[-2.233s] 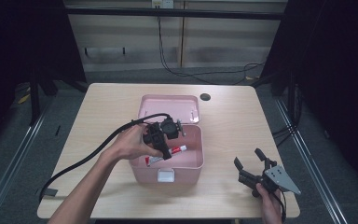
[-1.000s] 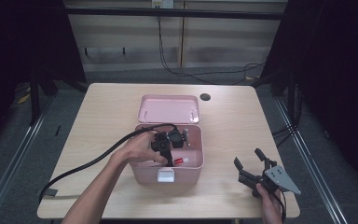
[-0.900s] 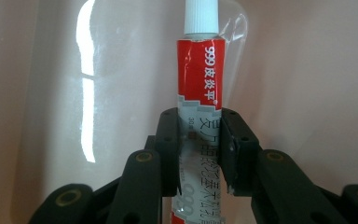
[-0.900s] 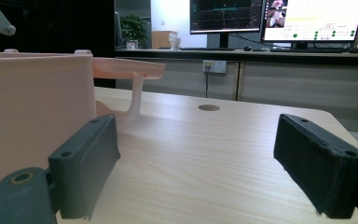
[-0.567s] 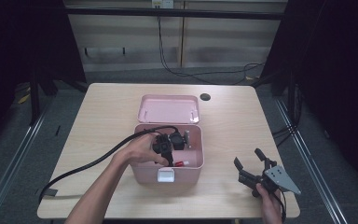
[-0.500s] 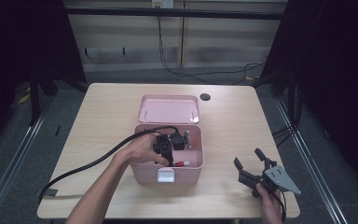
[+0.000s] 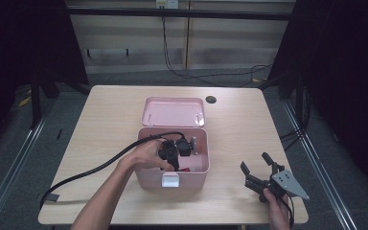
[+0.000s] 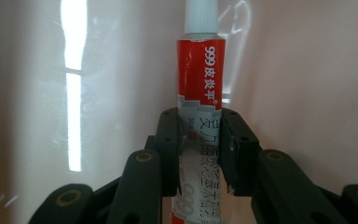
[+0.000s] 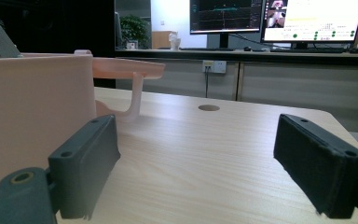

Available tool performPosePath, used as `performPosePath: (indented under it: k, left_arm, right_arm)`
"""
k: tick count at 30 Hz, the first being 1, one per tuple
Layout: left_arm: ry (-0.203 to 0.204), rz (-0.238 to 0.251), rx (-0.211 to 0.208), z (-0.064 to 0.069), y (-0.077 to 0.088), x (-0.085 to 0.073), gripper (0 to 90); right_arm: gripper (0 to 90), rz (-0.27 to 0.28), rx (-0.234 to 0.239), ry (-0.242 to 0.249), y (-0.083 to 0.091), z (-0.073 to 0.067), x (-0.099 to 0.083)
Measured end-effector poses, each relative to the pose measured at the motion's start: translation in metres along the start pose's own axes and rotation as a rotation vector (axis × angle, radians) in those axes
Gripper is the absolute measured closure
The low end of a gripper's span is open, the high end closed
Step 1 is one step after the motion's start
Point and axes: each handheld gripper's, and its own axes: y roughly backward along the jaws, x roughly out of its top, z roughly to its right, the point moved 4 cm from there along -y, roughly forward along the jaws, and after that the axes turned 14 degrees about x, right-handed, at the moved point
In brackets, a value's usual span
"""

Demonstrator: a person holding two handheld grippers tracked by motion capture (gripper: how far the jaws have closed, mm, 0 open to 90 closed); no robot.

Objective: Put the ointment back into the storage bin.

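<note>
A pink box (image 7: 194, 176) stands open mid-table, its lid (image 7: 173, 111) lying back behind it. My left gripper (image 7: 174, 154) reaches down inside the box, shut on a red and white tube (image 8: 201, 84) with a white cap. In the left gripper view both jaws (image 8: 200, 149) press on the tube's lower half, against the box's pale pink inner wall (image 8: 307, 70). A bit of the red tube (image 7: 185, 169) shows beside the gripper in the high view. My right gripper (image 7: 258, 167) rests on the table to the right of the box, open and holding nothing.
The wooden table (image 7: 100, 120) has a round cable hole (image 7: 211, 99) at the back right. The left gripper's black cable (image 7: 91, 170) trails across the front left. In the right gripper view the box's side (image 9: 32, 107) stands close on the left, with bare tabletop (image 9: 205, 154) ahead.
My left gripper carried the tube a little to the right and lower into the box. The right gripper has not moved.
</note>
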Motion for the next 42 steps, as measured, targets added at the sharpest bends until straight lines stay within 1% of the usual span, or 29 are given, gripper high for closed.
performPosePath:
  k: [1, 2, 3, 4, 5, 7, 8, 10, 12, 14, 15, 17, 20, 21, 23, 24, 25, 27, 28, 30, 36, 37, 42]
  left_arm:
    - [-0.001, 0.006, -0.005, 0.000, 0.000, 0.000, 71.1]
    - [-0.002, 0.011, -0.002, 0.001, 0.000, 0.001, 71.1]
    - [-0.003, 0.019, 0.018, 0.001, -0.001, 0.001, 71.1]
    - [-0.004, 0.028, 0.050, 0.001, -0.001, 0.001, 71.1]
    - [0.000, 0.030, 0.056, 0.001, -0.001, 0.001, 71.1]
    - [-0.003, 0.024, 0.031, 0.001, -0.002, 0.001, 71.1]
    - [-0.003, 0.023, 0.028, 0.001, -0.003, 0.002, 71.1]
    - [-0.005, 0.020, 0.038, 0.001, -0.004, 0.002, 71.1]
    - [-0.002, 0.019, 0.025, 0.001, -0.006, 0.002, 71.2]
    - [-0.003, 0.009, 0.028, 0.000, -0.006, 0.002, 71.2]
    - [0.005, 0.009, 0.039, -0.001, -0.007, 0.003, 71.2]
    - [0.006, 0.001, 0.008, -0.001, -0.009, 0.003, 71.1]
    - [0.003, -0.001, 0.001, 0.000, -0.013, 0.003, 71.2]
    - [0.004, 0.002, -0.016, 0.000, -0.014, 0.004, 71.2]
    - [0.001, 0.003, -0.024, 0.000, -0.016, 0.004, 71.1]
    - [0.000, -0.002, -0.020, 0.000, -0.018, 0.004, 71.2]
    - [-0.002, -0.003, -0.029, 0.000, -0.019, 0.004, 71.2]
    - [-0.005, -0.013, -0.027, 0.000, -0.022, 0.004, 71.1]
    - [-0.001, -0.009, -0.033, 0.001, -0.022, 0.004, 71.1]
    - [0.001, -0.014, -0.033, 0.000, -0.023, 0.004, 71.1]
    - [-0.005, -0.015, -0.039, 0.000, -0.024, 0.004, 71.0]
    - [0.000, -0.012, -0.037, 0.000, -0.024, 0.004, 71.0]
    - [-0.005, 0.004, -0.031, 0.001, -0.025, 0.004, 70.9]
  right_arm:
    - [13.1, 0.000, 0.000, 0.000, 0.000, 0.000, 0.000]
    - [13.1, 0.000, 0.000, 0.000, 0.000, 0.000, 0.000]
    - [13.1, 0.000, 0.000, 0.000, 0.000, 0.000, 0.000]
    - [13.1, 0.000, 0.000, 0.000, 0.000, 0.000, 0.000]
    - [13.1, 0.000, 0.000, 0.000, 0.000, 0.000, 0.000]
    - [13.1, 0.000, 0.000, 0.000, 0.000, 0.000, 0.000]
    - [13.1, 0.000, 0.000, 0.000, 0.000, 0.000, 0.000]
    - [13.1, 0.000, 0.000, 0.000, 0.000, 0.000, 0.000]
    - [13.1, 0.000, 0.000, 0.000, 0.000, 0.000, 0.000]
    - [13.1, -0.001, 0.000, 0.000, 0.000, 0.000, 0.000]
    - [13.1, 0.000, 0.000, 0.000, 0.000, 0.000, 0.000]
    - [13.1, -0.001, 0.000, 0.000, 0.000, 0.000, 0.000]
    - [13.1, 0.000, 0.000, 0.000, 0.000, 0.000, 0.000]
    - [13.1, -0.001, 0.000, 0.000, 0.000, 0.000, 0.000]
    - [13.1, 0.000, 0.000, 0.000, 0.000, 0.000, 0.000]
    - [13.1, 0.000, 0.001, 0.001, 0.000, 0.000, 0.000]
    - [13.1, -0.001, 0.000, 0.000, 0.000, 0.000, 0.000]
    - [13.1, 0.000, 0.001, 0.000, 0.000, 0.000, 0.000]
    - [13.1, -0.001, 0.001, 0.000, 0.000, 0.000, 0.000]
    - [13.1, -0.001, 0.001, 0.000, 0.000, 0.000, 0.000]
    - [13.1, -0.001, 0.001, 0.000, 0.000, 0.000, 0.000]
    - [13.1, -0.001, 0.001, 0.000, 0.000, 0.000, 0.000]
    - [13.1, -0.001, 0.002, 0.000, 0.000, 0.000, 0.000]
